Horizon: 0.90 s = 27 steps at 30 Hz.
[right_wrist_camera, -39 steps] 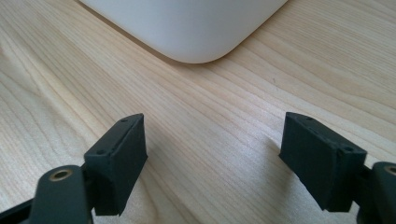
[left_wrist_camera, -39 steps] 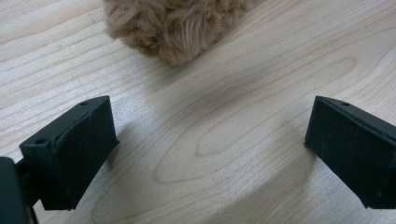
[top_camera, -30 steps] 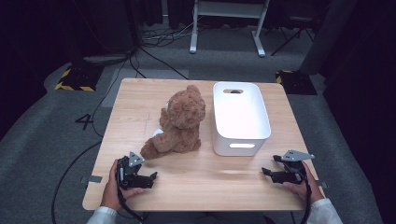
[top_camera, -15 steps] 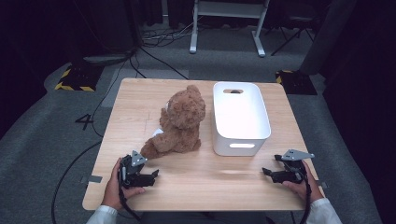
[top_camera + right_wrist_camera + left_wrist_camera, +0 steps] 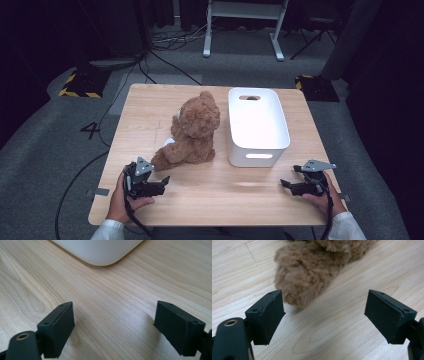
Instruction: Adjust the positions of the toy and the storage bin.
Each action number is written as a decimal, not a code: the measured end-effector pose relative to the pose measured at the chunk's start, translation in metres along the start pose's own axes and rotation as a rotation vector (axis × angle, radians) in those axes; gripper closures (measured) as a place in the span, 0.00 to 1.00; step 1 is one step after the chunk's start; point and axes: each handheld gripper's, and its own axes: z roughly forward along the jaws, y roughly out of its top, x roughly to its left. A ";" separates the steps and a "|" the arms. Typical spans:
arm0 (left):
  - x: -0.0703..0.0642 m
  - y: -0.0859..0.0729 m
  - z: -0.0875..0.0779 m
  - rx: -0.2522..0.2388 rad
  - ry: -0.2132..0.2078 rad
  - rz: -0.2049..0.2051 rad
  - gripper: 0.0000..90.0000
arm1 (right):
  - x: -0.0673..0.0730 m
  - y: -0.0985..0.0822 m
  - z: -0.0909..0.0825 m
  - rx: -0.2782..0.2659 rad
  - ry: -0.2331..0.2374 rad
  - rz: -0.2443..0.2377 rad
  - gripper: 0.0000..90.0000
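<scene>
- since the earlier frame almost nothing has moved: the left gripper (image 5: pixel 162 181) has come a little nearer to the teddy bear (image 5: pixel 192 131), and the right gripper (image 5: pixel 286 184) is in the same place near the right front edge of the wooden table (image 5: pixel 220 205).
- over the same short time the jaws of the right gripper have just been opening a bit more, with nothing between them.
- now the jaws of the right gripper stand wide apart; in the right gripper view (image 5: pixel 113 322) there is bare wood between them, and a rounded corner of the white bin (image 5: pixel 100 251) is a little way beyond.
- the jaws of the left gripper are also wide apart and hold nothing; in the left gripper view (image 5: pixel 324 315) one brown furry paw of the teddy bear (image 5: pixel 307 272) lies on the wood just past the jaw at the left of that view, not touching it as far as i can see.
- the teddy bear sits upright in the middle of the table, its back toward the person, with one leg stretched toward the left gripper.
- the white bin (image 5: pixel 257 125) stands just beside the bear on its right; whether they touch i cannot tell.
- each gripper is held low over the table by a hand, the left hand (image 5: pixel 125 197) and the right hand (image 5: pixel 322 197), both with white sleeves at the bottom edge.
- the two grippers are well apart from each other.
</scene>
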 end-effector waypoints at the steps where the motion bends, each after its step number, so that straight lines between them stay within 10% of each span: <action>1: -0.001 0.001 0.000 0.001 0.001 0.008 0.18 | 0.000 0.000 0.000 0.000 0.000 0.000 0.18; 27: -0.021 0.054 -0.005 -0.139 -0.046 0.083 0.18 | 0.000 0.000 0.000 0.000 -0.001 0.001 0.18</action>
